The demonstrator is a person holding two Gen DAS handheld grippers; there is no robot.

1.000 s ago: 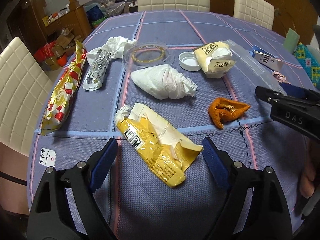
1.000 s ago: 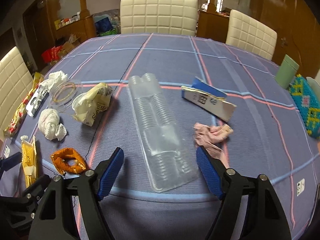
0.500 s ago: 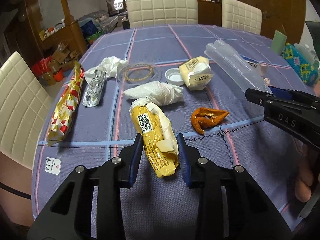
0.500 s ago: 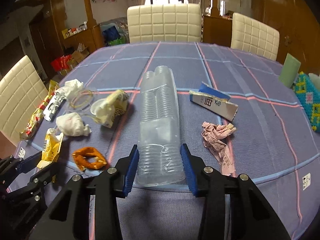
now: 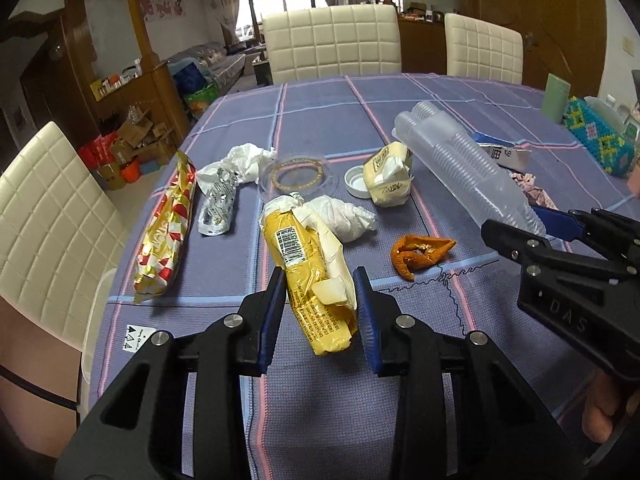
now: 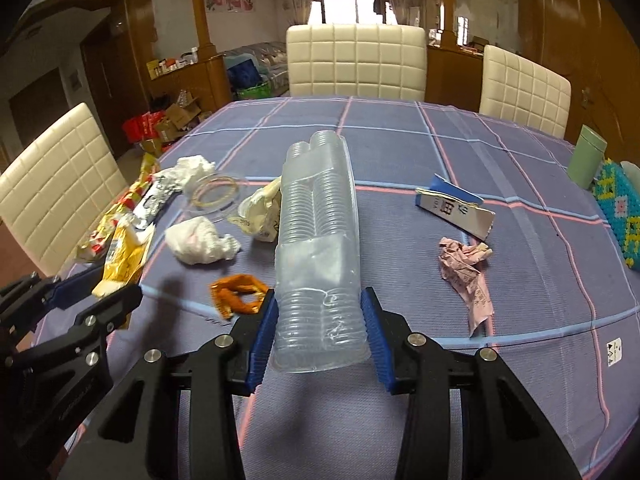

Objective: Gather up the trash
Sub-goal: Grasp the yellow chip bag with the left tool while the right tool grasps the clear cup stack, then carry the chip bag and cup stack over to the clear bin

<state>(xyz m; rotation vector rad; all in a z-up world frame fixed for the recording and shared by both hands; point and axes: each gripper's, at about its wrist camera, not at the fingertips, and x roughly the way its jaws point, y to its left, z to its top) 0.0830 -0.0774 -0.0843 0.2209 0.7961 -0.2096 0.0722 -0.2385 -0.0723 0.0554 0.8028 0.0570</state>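
Left gripper [image 5: 320, 312] clamps yellow wrapper [image 5: 308, 268]; right gripper [image 6: 320, 320] clamps cup sleeve [image 6: 320, 248], both off the table [image 6: 400, 432]; near edge bare.

On the worktop [image 5: 320, 112], your left tongs [image 5: 320, 312] grip a wrapper [image 5: 308, 264]; your right tongs [image 6: 320, 328] grip a sleeve of cups [image 6: 316, 240], which points away from you. Between the two lies a peel [image 5: 420, 252]. Behind the wrapper sits a tissue wad [image 5: 344, 216] (touching it, as far as you can see), then a lid [image 5: 298, 174]. A crumpled receipt [image 6: 466, 272] lies right of the cups, a carton [image 6: 452, 210] behind it.
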